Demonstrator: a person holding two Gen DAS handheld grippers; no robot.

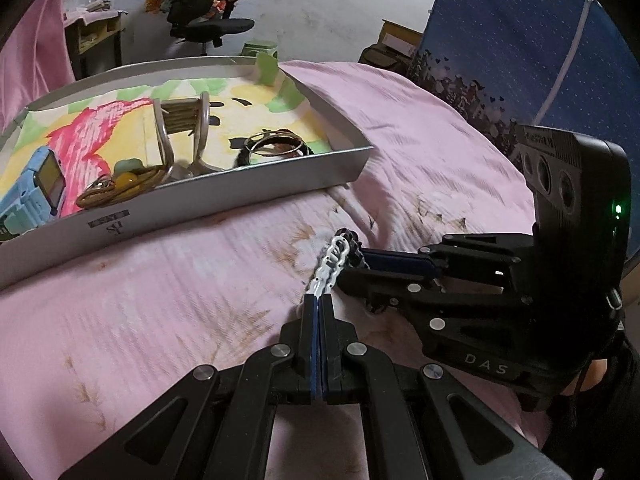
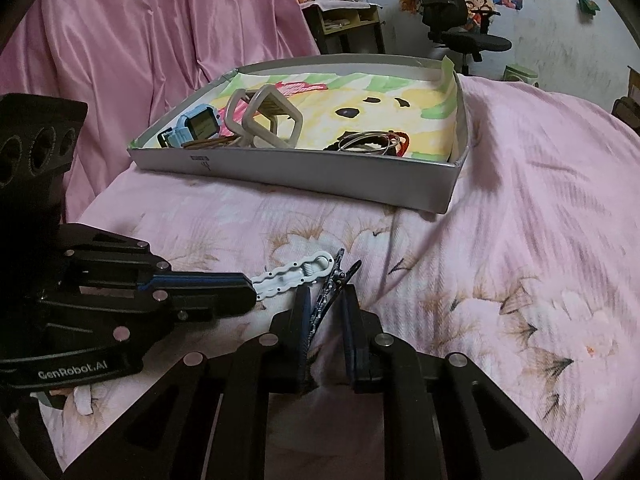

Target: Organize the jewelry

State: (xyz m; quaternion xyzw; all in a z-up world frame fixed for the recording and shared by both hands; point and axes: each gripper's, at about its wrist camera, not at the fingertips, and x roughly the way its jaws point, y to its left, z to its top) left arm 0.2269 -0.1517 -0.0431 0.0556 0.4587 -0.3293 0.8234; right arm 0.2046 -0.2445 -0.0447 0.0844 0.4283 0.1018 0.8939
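Closest to us, our left gripper (image 1: 319, 300) is clenched on the near end of a white hair clip (image 1: 330, 265), which sticks out from its fingertips above the pink bedspread (image 1: 160, 300). Our right gripper (image 2: 326, 300) sits just beside it with a dark patterned hair clip (image 2: 330, 294) between its fingers; that clip lies against the left finger, and whether the right finger presses on it we cannot tell. Farther back, a shallow white box (image 2: 300, 172) rests on the bed. It holds a blue watch (image 2: 194, 126), beige hair claws (image 2: 264, 120), silver bangles (image 2: 366, 142) and a brown cord with beads (image 1: 120, 188). Beyond the bed stand a black office chair (image 2: 452, 12) and a small wooden desk (image 2: 344, 24).
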